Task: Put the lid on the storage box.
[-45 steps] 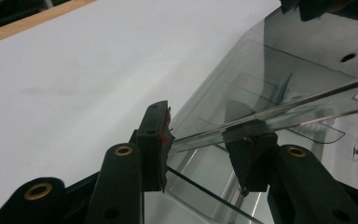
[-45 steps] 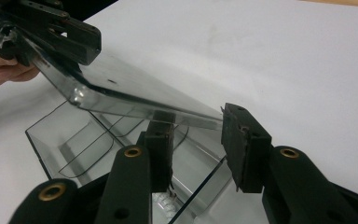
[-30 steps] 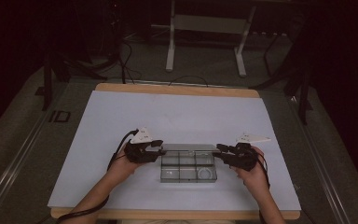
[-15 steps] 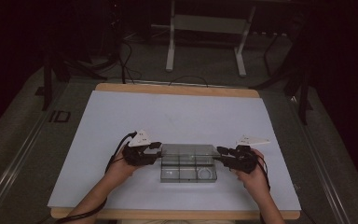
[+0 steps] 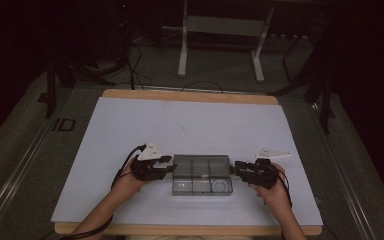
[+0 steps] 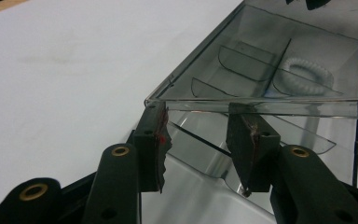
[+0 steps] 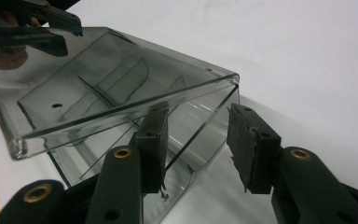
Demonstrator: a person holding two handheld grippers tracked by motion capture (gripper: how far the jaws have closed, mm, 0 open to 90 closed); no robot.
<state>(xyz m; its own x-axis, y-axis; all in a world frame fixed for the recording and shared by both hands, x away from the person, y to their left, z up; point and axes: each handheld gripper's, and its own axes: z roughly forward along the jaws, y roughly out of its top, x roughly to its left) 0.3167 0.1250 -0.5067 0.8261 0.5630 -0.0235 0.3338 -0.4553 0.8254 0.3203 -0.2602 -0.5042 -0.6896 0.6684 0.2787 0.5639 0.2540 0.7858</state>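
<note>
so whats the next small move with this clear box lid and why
Probably swing the lid a little further back with both grippers: it stands partly raised over the clear box, the left gripper and right gripper sit at its two ends, jaws apart.

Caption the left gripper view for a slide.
Left tongs at the raised lid edge of a clear compartment box holding a white coiled ring.

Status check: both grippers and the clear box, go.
Left gripper and right gripper at opposite ends of the clear compartment box, jaws open. Lid raised. White ring inside. Nothing obstructing.
</note>
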